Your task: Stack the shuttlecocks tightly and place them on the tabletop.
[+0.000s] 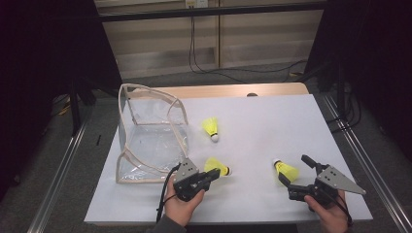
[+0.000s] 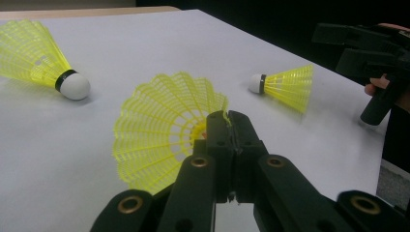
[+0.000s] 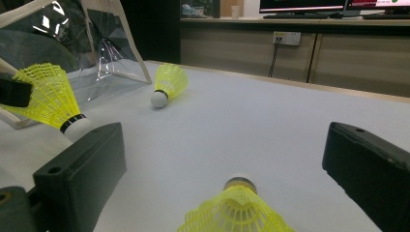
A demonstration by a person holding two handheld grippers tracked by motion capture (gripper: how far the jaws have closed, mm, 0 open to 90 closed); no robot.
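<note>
Two low grippers point(image 1: 210, 177) point(image 1: 296, 174), wrists level

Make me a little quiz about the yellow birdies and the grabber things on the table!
1. How many yellow shuttlecocks are on the table?
2. True or false: the left gripper has its jaws shut on a shuttlecock's skirt.
3. Which lies between the right gripper's open jaws: A) the clear bag, B) a shuttlecock, C) nothing?

Key: 1. Three. 2. True. 3. B, lying loose, not gripped.
</note>
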